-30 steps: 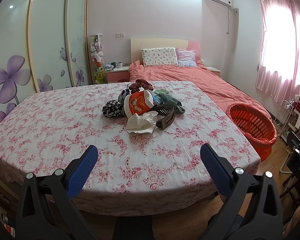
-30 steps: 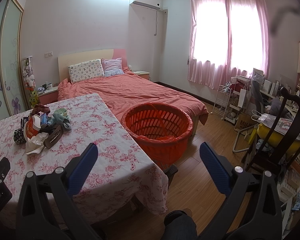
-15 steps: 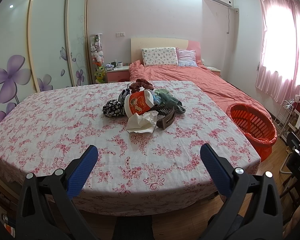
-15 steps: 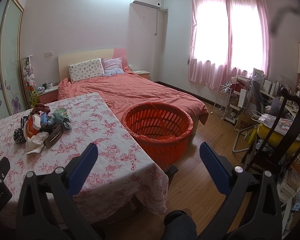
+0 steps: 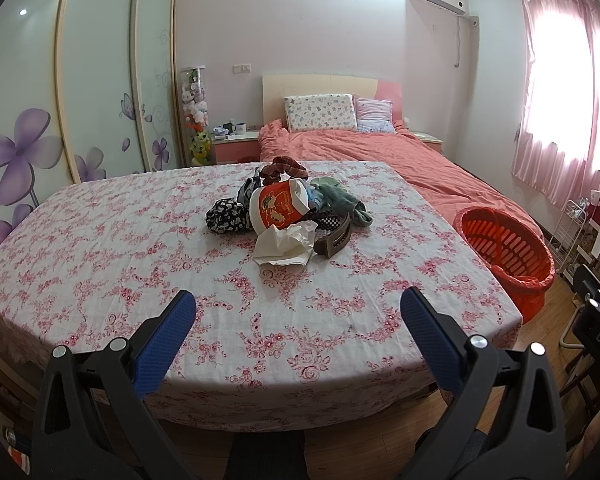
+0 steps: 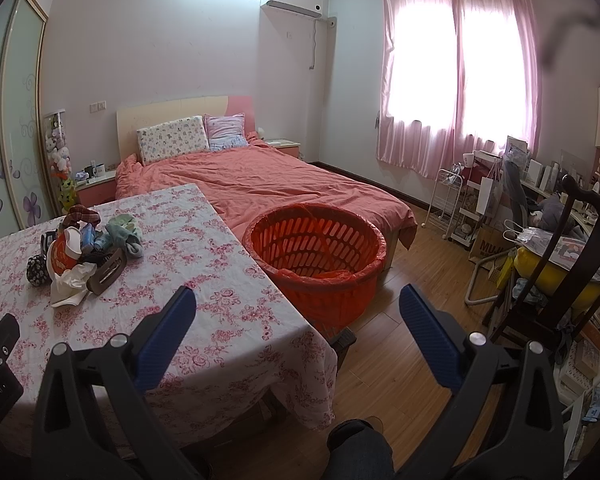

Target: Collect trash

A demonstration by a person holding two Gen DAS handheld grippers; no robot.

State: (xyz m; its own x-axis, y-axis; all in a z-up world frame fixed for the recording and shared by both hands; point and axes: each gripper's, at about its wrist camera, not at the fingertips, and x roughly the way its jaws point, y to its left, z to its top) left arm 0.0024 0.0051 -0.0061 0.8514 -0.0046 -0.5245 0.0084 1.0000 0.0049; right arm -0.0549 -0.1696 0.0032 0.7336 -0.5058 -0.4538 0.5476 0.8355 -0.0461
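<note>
Left wrist view: low at the desk's (image 5: 260,320) near edge, facing across it toward the bed (image 5: 380,160), clutter pile (image 5: 292,216) mid-distance. Right wrist view: off the desk's (image 6: 204,304) right corner, angled toward the window (image 6: 456,64). Shared: desk, pile (image 6: 84,256), orange basket (image 5: 504,248) (image 6: 316,256), bed (image 6: 260,176).

Basket (image 5: 504,240) floor unseen, pile (image 5: 288,210) jumbled

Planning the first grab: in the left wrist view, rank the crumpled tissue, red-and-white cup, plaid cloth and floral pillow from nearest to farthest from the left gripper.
From the left gripper:
1. crumpled tissue, front of pile
2. red-and-white cup, just behind
3. plaid cloth, back of pile
4. floral pillow, on bed
</note>
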